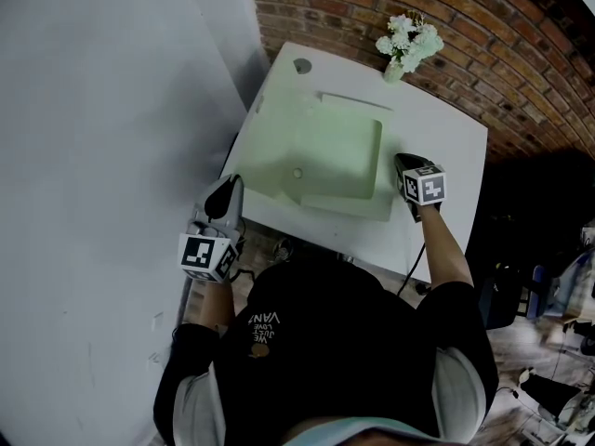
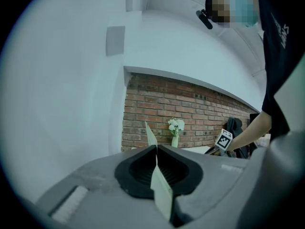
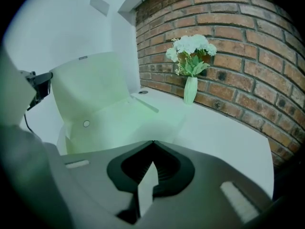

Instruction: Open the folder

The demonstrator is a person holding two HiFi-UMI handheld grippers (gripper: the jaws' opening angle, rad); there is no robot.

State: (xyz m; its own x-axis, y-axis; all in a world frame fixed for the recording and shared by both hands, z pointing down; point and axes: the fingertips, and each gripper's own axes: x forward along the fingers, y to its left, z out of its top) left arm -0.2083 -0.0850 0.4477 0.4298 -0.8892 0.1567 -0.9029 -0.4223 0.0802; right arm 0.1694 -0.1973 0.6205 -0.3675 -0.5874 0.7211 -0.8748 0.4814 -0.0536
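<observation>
A pale green folder (image 1: 339, 151) lies open on the white table (image 1: 451, 147). Its cover (image 3: 90, 87) stands raised at the left, with a round snap (image 3: 86, 123) on it. My left gripper (image 1: 226, 193) hangs off the table's left front corner. It is shut on a thin pale green edge (image 2: 159, 187) of the cover, which runs between its jaws (image 2: 156, 148). My right gripper (image 1: 412, 173) rests at the folder's right edge and is shut (image 3: 152, 143) on a pale sheet edge (image 3: 147, 187). The right gripper's marker cube (image 2: 224, 139) shows beyond the left jaws.
A vase of white flowers (image 1: 407, 45) stands at the table's far edge by the brick wall (image 1: 502, 35). A round hole (image 1: 302, 65) sits in the table's far left corner. A grey wall (image 1: 102, 156) lies close on the left.
</observation>
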